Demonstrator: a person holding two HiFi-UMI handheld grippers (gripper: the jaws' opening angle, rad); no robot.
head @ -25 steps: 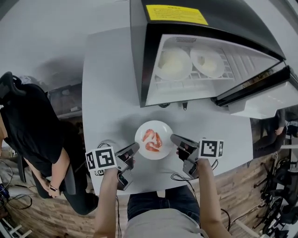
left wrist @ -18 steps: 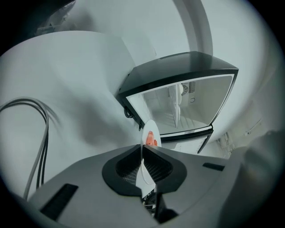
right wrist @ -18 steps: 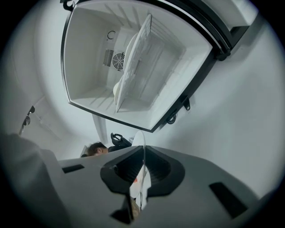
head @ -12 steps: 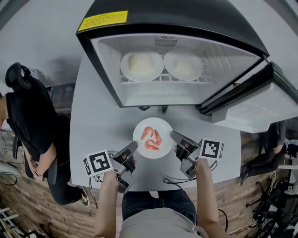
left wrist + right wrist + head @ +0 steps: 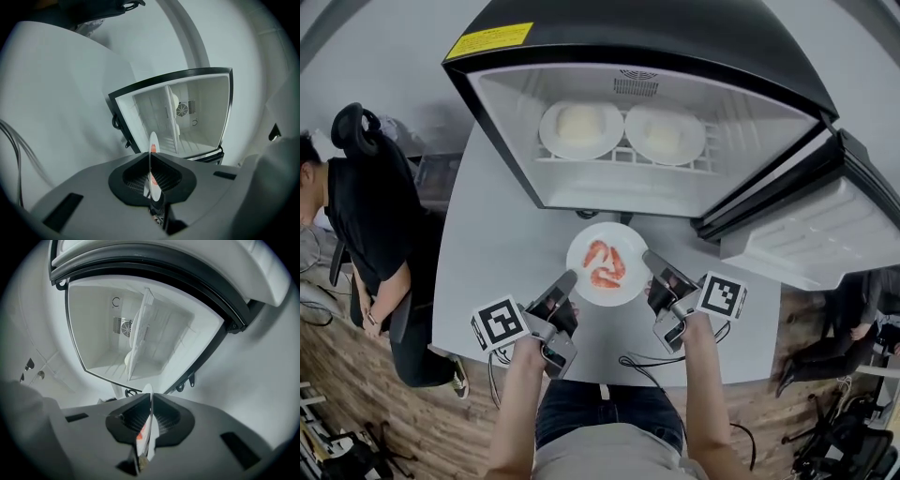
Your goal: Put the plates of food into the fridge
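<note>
A white plate with red food [image 5: 607,263] hangs in front of the open mini fridge [image 5: 637,103], held at both sides. My left gripper [image 5: 568,278] is shut on its left rim and my right gripper [image 5: 649,257] on its right rim. In the left gripper view the plate [image 5: 152,161] shows edge-on between the pads of the left gripper [image 5: 151,176]. The right gripper view has the plate [image 5: 146,420] edge-on in the right gripper [image 5: 149,420] too. Two white plates of pale food [image 5: 581,129] [image 5: 665,133] sit on the fridge's wire shelf [image 5: 623,161].
The fridge door [image 5: 825,225] stands swung open to the right. The fridge rests on a grey table [image 5: 502,253]. Cables [image 5: 642,366] trail over the table's near edge. A person in black [image 5: 366,216] stands at the left beside the table.
Both grippers have carried the plate up off the table and toward the fridge opening. The head camera has swung so the fridge interior now faces me squarely.
</note>
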